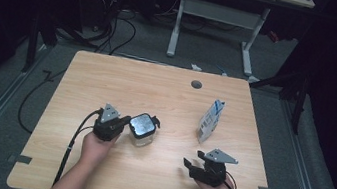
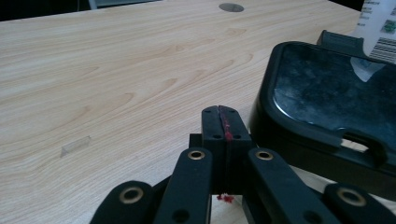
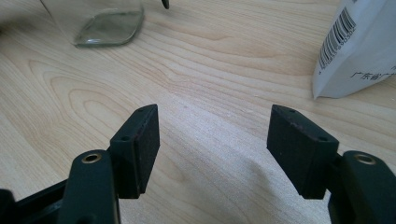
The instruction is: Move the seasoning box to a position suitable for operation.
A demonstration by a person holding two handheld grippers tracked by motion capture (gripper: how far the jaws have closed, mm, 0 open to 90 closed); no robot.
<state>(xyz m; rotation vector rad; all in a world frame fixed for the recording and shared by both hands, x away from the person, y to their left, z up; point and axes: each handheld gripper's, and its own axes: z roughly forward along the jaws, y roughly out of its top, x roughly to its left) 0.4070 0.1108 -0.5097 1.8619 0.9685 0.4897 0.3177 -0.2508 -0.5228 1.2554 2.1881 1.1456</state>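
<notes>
Pale wood-grain table (image 1: 109, 73), clear glass container (image 1: 140, 136) under a glossy black lid (image 2: 327, 98), a white pouch (image 1: 210, 121) with blue print and black barcode, and 2 matte-black grippers.

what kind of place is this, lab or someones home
Most likely a lab or recording workspace, not a home: a bare wooden table with a cable hole, loose cables on grey carpet, and a height-adjustable desk frame behind, all in a darkened room.
</notes>
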